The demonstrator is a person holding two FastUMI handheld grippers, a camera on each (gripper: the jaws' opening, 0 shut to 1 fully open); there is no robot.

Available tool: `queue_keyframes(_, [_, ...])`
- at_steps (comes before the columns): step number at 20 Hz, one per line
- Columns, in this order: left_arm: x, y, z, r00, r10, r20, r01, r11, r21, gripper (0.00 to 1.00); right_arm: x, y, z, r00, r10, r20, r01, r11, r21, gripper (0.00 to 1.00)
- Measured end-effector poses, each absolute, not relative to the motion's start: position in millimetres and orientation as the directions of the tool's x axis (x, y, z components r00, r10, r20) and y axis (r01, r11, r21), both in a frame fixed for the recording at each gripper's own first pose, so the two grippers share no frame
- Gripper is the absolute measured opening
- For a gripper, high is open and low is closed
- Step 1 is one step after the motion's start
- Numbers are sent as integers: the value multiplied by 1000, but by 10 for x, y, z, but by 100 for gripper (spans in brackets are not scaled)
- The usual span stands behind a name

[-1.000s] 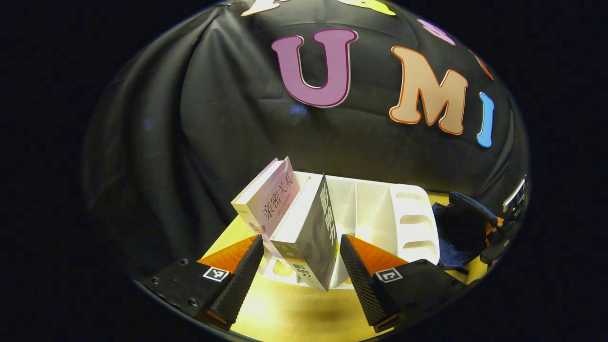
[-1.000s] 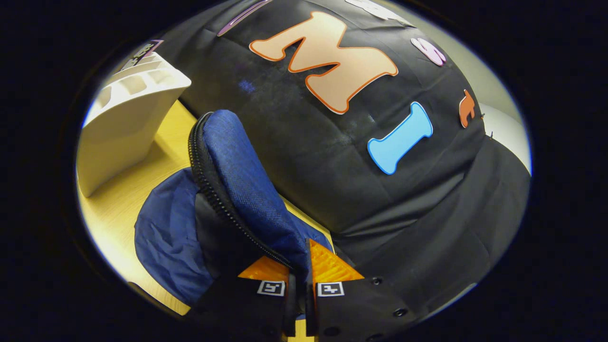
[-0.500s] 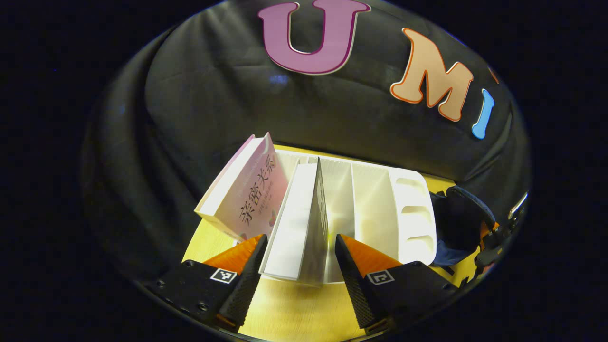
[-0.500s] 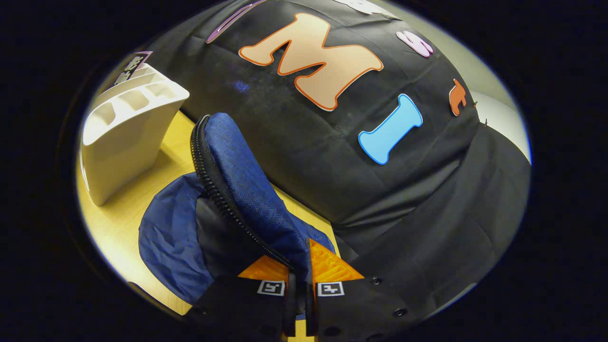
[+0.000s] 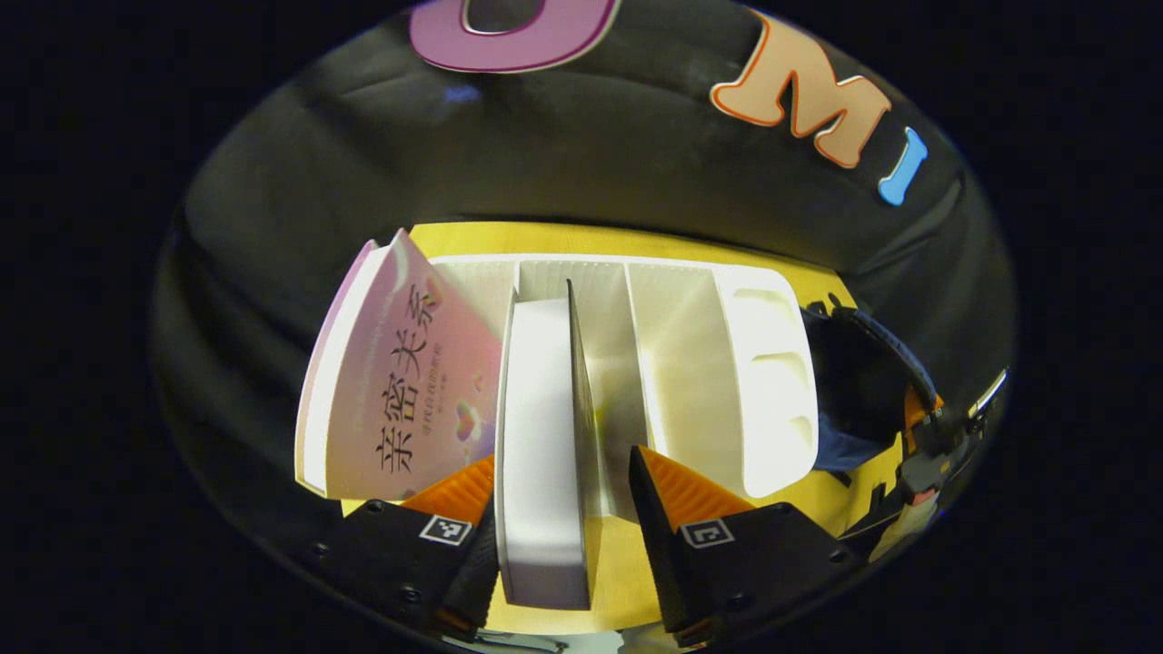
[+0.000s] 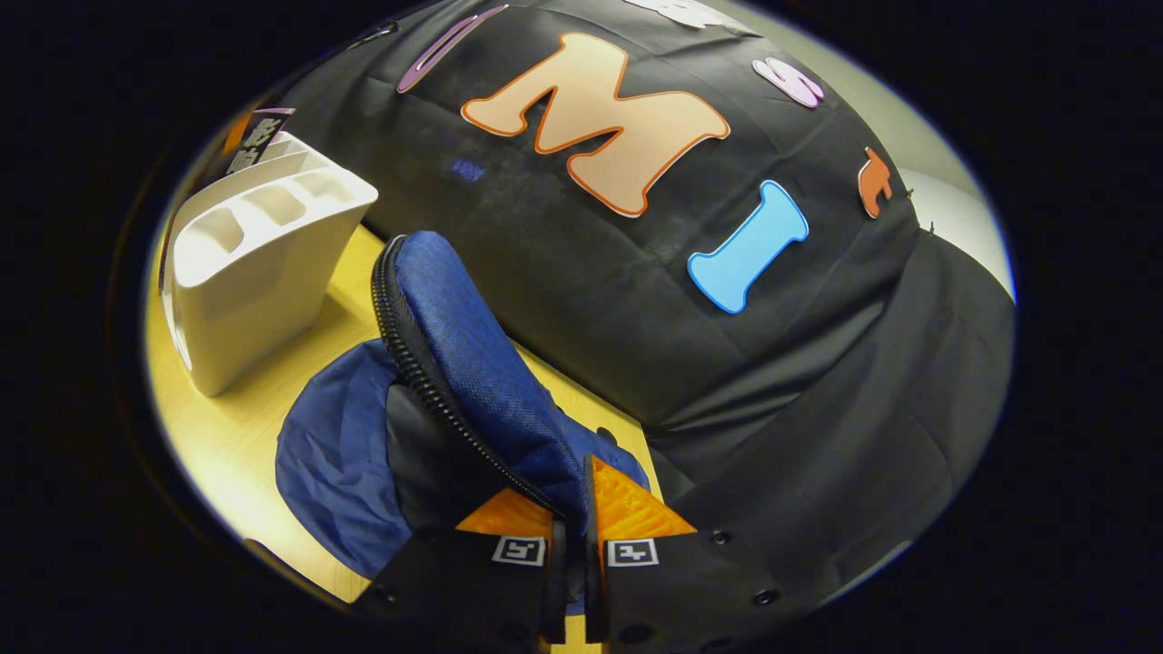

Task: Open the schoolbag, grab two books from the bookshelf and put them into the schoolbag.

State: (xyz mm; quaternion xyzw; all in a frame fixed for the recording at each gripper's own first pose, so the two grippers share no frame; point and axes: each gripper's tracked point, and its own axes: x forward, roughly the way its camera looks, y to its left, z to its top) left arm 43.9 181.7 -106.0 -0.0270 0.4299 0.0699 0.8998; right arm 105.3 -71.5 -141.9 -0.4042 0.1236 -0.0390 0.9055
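With fingers spread either side of a white-edged book (image 5: 542, 454) standing in the white bookshelf (image 5: 772, 381), left gripper (image 5: 563, 509) unclenched, left pad near the page edge, contact not resolvable. Pink book (image 5: 400, 381) leaning in the leftmost slot. Right gripper (image 6: 570, 522) clenched on the blue schoolbag (image 6: 472, 363) flap at its zipper edge, flap raised, bag beside shelf on yellow table (image 6: 227, 436)

books (image 5: 545, 436) in bookshelf (image 5: 772, 381), schoolbag (image 6: 436, 381) beside bookshelf
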Motion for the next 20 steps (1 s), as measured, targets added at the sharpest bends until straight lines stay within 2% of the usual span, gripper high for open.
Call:
queue_keyframes(5, [523,1770,-1218,482,86,-872,-118,993,32,59,1039,-712,-1398,968,-153,-197,-43,676,-735,11])
queue_keyframes(6, [530,1774,-1257,451,87,-888,-113,993,40,61,1041,-717,-1404,968,-152,-198,-43,678,-734,11])
queue_keyframes(7, [567,1785,-1291,433,89,-897,-108,993,46,54,1042,-712,-1401,969,-151,-198,-43,679,-733,11])
queue_keyframes(8, [591,1795,-1319,415,90,-906,-111,993,48,52,1047,-718,-1403,969,-150,-199,-45,679,-733,11])
queue_keyframes(9, [582,1784,-1354,395,85,-915,-112,993,44,43,1043,-713,-1401,969,-147,-199,-47,679,-733,11])
queue_keyframes(13, [588,1827,-1406,347,100,-933,-121,991,61,41,1021,-743,-1394,969,-147,-198,-45,686,-726,7])
queue_keyframes(14, [554,1862,-1430,320,125,-939,-148,986,81,40,1024,-751,-1391,969,-148,-199,-43,688,-724,6])
queue_keyframes(15, [489,1890,-1445,273,151,-950,-183,978,103,40,1020,-750,-1397,968,-149,-199,-42,690,-723,11])
queue_keyframes(16, [442,1885,-1453,234,158,-959,-211,971,108,40,1026,-755,-1396,969,-149,-199,-43,689,-723,11])
queue_keyframes(17, [480,1856,-1457,229,150,-962,-218,971,99,40,1024,-748,-1397,969,-147,-198,-44,687,-725,6])
queue_keyframes(19, [498,1862,-1475,203,173,-964,-238,963,123,40,1018,-743,-1410,970,-143,-198,-49,680,-731,15])
queue_keyframes(20, [458,1871,-1487,171,195,-966,-271,952,145,40,1012,-748,-1418,970,-141,-198,-52,676,-735,15])
